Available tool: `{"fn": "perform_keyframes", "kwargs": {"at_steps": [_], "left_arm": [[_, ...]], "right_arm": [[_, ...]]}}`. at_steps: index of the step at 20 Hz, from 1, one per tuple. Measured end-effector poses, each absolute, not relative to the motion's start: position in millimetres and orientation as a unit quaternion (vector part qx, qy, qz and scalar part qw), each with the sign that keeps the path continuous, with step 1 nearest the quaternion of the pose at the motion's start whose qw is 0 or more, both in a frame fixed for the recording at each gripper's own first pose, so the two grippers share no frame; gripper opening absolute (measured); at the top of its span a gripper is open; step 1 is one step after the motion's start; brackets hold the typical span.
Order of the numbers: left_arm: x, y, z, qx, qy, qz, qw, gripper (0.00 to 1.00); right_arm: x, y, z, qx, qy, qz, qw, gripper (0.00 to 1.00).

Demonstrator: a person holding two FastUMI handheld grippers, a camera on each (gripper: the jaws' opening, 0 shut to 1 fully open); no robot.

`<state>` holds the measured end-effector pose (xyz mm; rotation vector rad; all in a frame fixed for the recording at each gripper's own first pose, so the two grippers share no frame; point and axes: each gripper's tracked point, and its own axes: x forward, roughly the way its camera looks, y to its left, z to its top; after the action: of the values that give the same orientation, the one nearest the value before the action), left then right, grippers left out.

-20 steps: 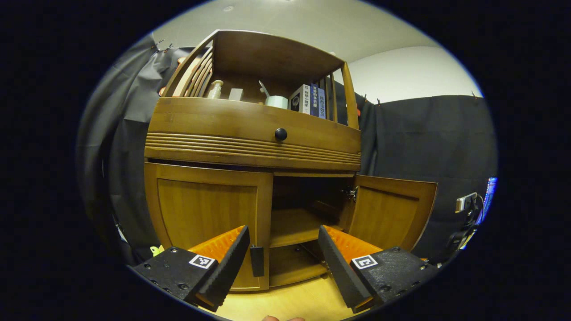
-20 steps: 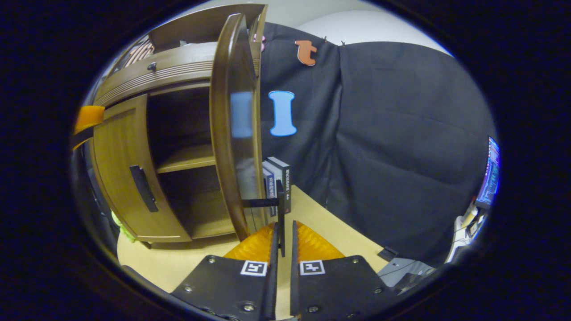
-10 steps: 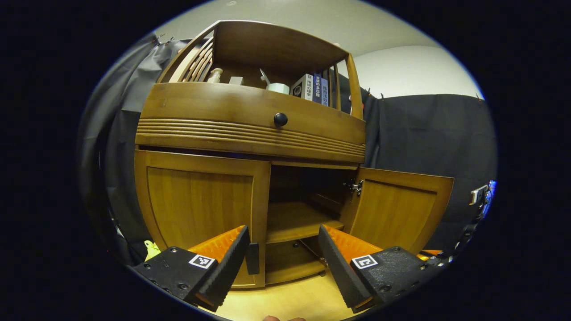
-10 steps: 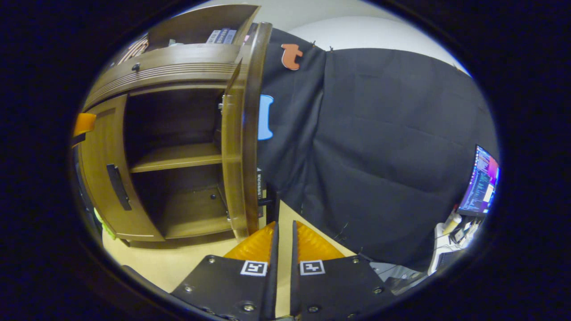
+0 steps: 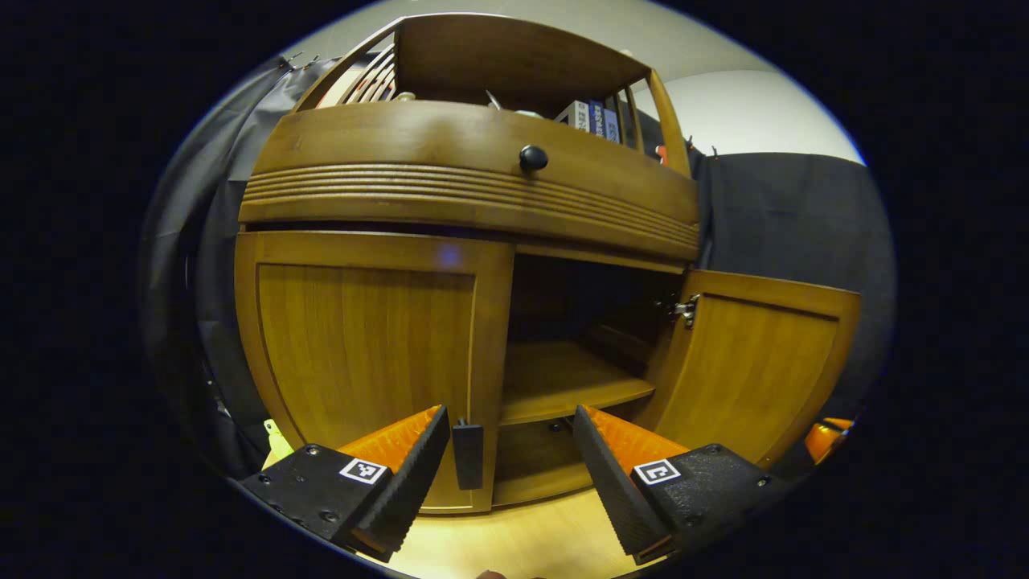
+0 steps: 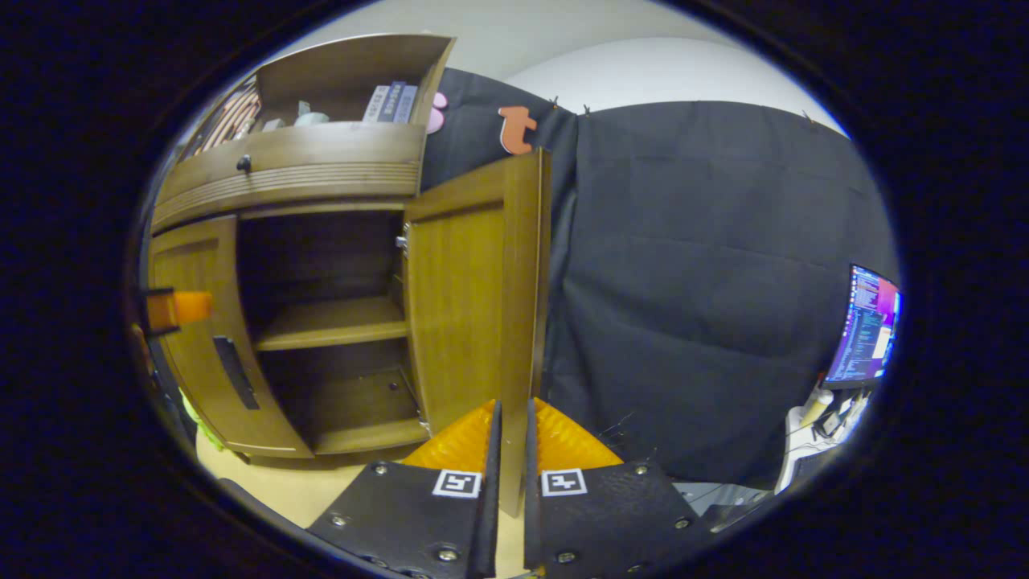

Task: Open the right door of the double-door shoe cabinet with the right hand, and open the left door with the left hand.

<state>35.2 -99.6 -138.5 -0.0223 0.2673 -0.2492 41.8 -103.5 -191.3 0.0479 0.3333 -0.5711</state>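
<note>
- Right door (image 6: 474, 297) has swung wider, its edge pinched between the right gripper (image 6: 508, 426)'s nearly closed fingers.
- Left gripper (image 5: 508, 450), wide open and empty, has neared the left door (image 5: 362, 354)'s handle (image 5: 467, 456), just ahead: grasp comes next.

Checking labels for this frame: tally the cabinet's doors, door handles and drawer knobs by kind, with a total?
Doors: 2, the left door shut, the right door swung open.
Door handles: 1 in sight, the left door handle.
Drawer knobs: 1, the drawer knob.
Total: 4
</note>
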Motion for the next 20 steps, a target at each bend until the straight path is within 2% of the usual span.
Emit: {"fn": "perform_keyframes", "kwargs": {"at_steps": [1, 2, 5, 6, 7, 8, 10, 11, 12, 13, 14, 15, 16, 18, 19, 20], "left_arm": [[40, -96, -148, -0.006, 0.141, -0.115, 0.983, 0.96], [44, -93, -158, -0.003, 0.146, -0.106, 0.984, 0.96], [62, -87, -183, 0.009, 0.161, -0.084, 0.983, 0.94], [67, -85, -191, 0.013, 0.168, -0.078, 0.983, 0.90], [72, -84, -197, 0.018, 0.173, -0.073, 0.982, 0.91], [79, -85, -204, 0.020, 0.178, -0.068, 0.981, 0.87], [86, -80, -216, 0.020, 0.187, -0.062, 0.980, 0.81], [90, -77, -224, 0.016, 0.196, -0.058, 0.979, 0.80], [94, -74, -234, 0.011, 0.205, -0.055, 0.977, 0.72], [95, -73, -239, 0.006, 0.209, -0.052, 0.976, 0.70], [97, -67, -241, 0.006, 0.209, -0.042, 0.977, 0.61], [99, -59, -243, 0.009, 0.209, -0.029, 0.977, 0.51], [93, -60, -241, 0.005, 0.211, -0.027, 0.977, 0.45], [99, -61, -245, 0.008, 0.205, -0.026, 0.978, 0.35], [99, -61, -243, 0.005, 0.199, -0.027, 0.980, 0.35], [100, -62, -242, -0.001, 0.191, -0.030, 0.981, 0.35]], "right_arm": [[47, -99, -186, 0.024, 0.157, -0.270, 0.950, 0.14], [51, -97, -181, 0.023, 0.152, -0.264, 0.952, 0.14], [65, -86, -168, 0.044, 0.133, -0.241, 0.960, 0.25], [67, -79, -165, 0.057, 0.127, -0.229, 0.963, 0.36], [70, -75, -164, 0.067, 0.123, -0.224, 0.964, 0.54], [71, -73, -162, 0.073, 0.118, -0.222, 0.965, 0.72], [74, -73, -162, 0.078, 0.116, -0.219, 0.966, 0.86], [73, -72, -163, 0.079, 0.118, -0.217, 0.966, 0.77], [73, -72, -163, 0.079, 0.119, -0.215, 0.966, 0.93], [74, -73, -165, 0.081, 0.121, -0.214, 0.966, 0.93], [75, -72, -169, 0.084, 0.125, -0.211, 0.966, 0.86], [76, -71, -170, 0.087, 0.128, -0.209, 0.966, 0.86], [77, -70, -173, 0.090, 0.130, -0.207, 0.965, 0.77], [79, -70, -173, 0.089, 0.129, -0.204, 0.966, 0.78], [80, -71, -171, 0.086, 0.126, -0.204, 0.967, 0.86], [82, -72, -170, 0.082, 0.123, -0.202, 0.968, 0.85]]}}
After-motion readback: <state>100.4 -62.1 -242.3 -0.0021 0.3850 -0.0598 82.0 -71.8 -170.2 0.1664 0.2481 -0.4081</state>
